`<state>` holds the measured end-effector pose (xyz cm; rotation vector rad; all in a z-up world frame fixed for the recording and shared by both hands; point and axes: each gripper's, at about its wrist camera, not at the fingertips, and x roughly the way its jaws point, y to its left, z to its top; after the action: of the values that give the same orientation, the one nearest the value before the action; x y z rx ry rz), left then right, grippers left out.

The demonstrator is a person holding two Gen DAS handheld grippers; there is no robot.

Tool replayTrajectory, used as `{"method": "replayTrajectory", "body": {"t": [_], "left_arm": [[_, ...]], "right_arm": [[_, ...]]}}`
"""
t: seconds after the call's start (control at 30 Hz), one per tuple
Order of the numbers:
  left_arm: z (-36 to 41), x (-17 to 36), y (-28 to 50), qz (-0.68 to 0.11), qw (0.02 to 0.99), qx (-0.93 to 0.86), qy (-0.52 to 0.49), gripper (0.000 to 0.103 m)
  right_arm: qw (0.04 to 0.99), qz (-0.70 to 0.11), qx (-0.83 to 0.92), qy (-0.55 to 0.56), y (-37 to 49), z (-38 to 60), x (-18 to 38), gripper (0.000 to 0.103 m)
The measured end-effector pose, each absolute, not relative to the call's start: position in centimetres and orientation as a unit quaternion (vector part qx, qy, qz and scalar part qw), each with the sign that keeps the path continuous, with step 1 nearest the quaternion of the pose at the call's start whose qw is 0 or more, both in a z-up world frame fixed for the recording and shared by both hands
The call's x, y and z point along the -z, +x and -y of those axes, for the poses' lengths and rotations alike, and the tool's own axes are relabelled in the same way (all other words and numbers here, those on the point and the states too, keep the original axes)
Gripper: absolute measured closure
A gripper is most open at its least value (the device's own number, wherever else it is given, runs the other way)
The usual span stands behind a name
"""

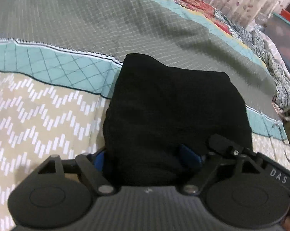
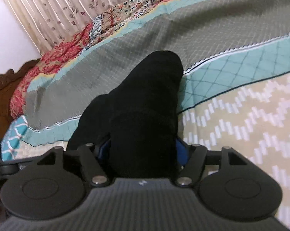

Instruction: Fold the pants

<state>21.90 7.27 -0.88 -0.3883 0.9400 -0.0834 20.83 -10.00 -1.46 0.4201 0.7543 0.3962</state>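
Note:
The black pants (image 1: pixel 171 107) hang bunched from both grippers above the bed. In the left wrist view my left gripper (image 1: pixel 146 159) is shut on a thick fold of the pants, with the blue finger pads (image 1: pixel 189 156) pressed into the cloth on either side. In the right wrist view my right gripper (image 2: pixel 143 150) is shut on the pants (image 2: pixel 145 100) too, and the cloth drapes forward over the fingers and hides the fingertips. The rest of the garment is bunched, so I cannot tell legs from waistband.
The bed is covered by a patterned bedspread (image 1: pixel 48 104) with beige zigzag, teal and grey-green checked bands. A floral quilt (image 2: pixel 110 23) lies along the far edge. A pleated leaf-print curtain (image 2: pixel 54 9) hangs behind. A wooden headboard (image 2: pixel 2 96) stands at the left.

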Motion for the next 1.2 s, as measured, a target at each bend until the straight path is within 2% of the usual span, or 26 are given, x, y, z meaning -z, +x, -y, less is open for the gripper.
{"method": "replayTrajectory", "body": {"t": [0.07,0.27,0.37,0.47,0.73,1.2], "left_arm": [[-7.7,-0.3,20.9,-0.442,0.877,0.034,-0.184,0.022],[-8.1,-3.7,13.9,-0.404,0.906,0.011,-0.122,0.021],[-8.6,-5.0,10.0,-0.394,0.916,-0.003,-0.083,0.016],[-8.6,-6.2,5.4,-0.370,0.927,-0.022,-0.055,0.004],[-8.8,-8.1,-2.6,-0.327,0.942,-0.070,-0.001,0.000],[-7.9,-9.0,-6.4,-0.356,0.930,-0.093,0.028,0.000]], "right_arm": [[0.905,-0.351,-0.166,0.173,19.4,10.4,0.2,0.024],[0.921,-0.364,-0.102,0.095,13.4,9.9,-2.3,0.014],[0.920,-0.374,-0.099,0.071,11.1,9.1,-2.1,0.010],[0.921,-0.375,-0.091,0.051,8.8,8.1,-2.2,0.007],[0.923,-0.375,-0.087,0.028,3.2,6.3,-3.3,0.003],[0.931,-0.357,-0.059,0.042,-1.5,7.1,-5.3,0.000]]}}
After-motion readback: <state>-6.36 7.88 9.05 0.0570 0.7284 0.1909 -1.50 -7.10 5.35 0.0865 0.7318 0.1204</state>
